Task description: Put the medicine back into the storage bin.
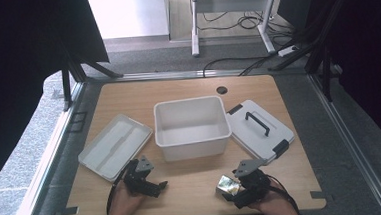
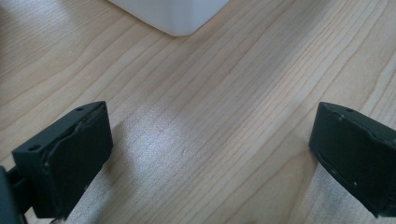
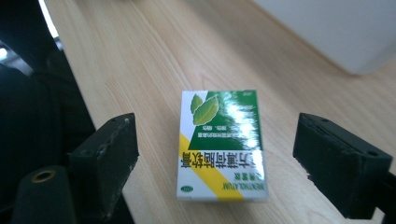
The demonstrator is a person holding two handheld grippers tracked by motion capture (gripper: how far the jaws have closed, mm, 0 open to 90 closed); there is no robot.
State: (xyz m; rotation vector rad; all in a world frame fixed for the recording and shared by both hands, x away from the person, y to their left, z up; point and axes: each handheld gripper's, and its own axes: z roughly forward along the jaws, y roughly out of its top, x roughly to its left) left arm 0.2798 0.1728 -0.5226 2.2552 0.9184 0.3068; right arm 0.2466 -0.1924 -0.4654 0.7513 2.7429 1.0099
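Note:
A small green, white and yellow carton (image 3: 220, 144) with leaf art lies flat on the wooden table, near the front edge at the right (image 1: 228, 185). My right gripper (image 3: 217, 149) is open; its jaws stand on either side of the carton with a gap on each side. A hand holds that gripper (image 1: 233, 191) low at the front right. At the front left, my left gripper (image 1: 158, 185) is open over bare wood, nothing between its jaws (image 2: 210, 140).
An open white bin (image 1: 196, 148) stands mid-table; its corner shows ahead of each gripper (image 2: 177, 14) (image 3: 345, 32). A white lid with a black handle (image 1: 275, 135) lies to its right, a flat white tray (image 1: 114, 146) to its left. The table's front edge is close.

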